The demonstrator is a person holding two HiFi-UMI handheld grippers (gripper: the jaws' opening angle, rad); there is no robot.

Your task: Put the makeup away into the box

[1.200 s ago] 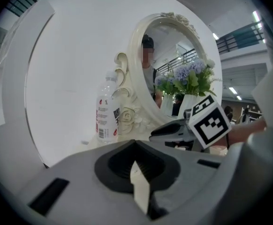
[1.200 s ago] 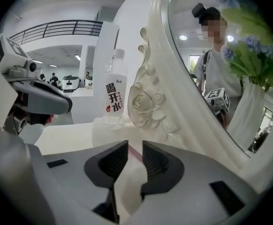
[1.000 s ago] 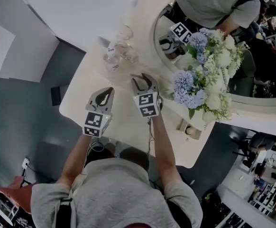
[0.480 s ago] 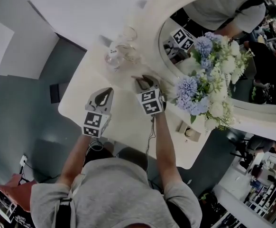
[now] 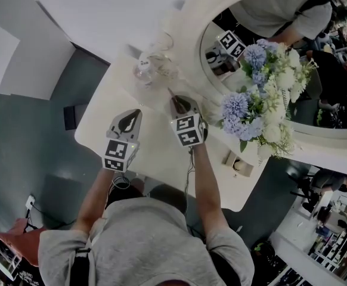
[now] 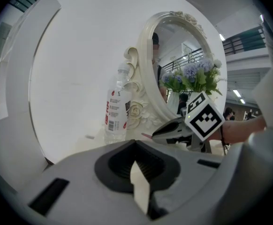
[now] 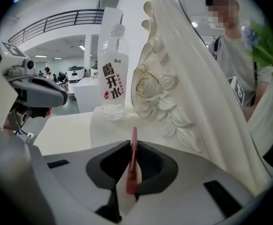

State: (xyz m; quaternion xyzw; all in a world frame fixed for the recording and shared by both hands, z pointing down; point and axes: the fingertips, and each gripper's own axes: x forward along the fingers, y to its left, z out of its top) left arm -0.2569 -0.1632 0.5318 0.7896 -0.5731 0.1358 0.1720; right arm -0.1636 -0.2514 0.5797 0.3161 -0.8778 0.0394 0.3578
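My right gripper (image 5: 176, 102) is over the white dressing table (image 5: 102, 124), close to the foot of the mirror frame (image 7: 174, 97). Its jaws have just been closing and now pinch a thin pink makeup stick (image 7: 133, 150). The stick points forward past the fingertips, and its tip (image 5: 170, 92) shows in the head view. To the left, my left gripper (image 5: 133, 117) hovers over the table, shut with nothing in it. In the left gripper view the right gripper (image 6: 161, 134) shows on the right, with the stick's pink tip ahead of it. No box is clearly visible.
A clear water bottle (image 7: 113, 74) stands at the back by the ornate mirror frame. A bunch of blue and white flowers (image 5: 260, 94) stands at the right. A small tan object (image 5: 239, 163) lies near the table's right front edge.
The right gripper's jaws have gone from wide open to closed on the pink stick. It shifted slightly toward the mirror. The left gripper has stayed still.
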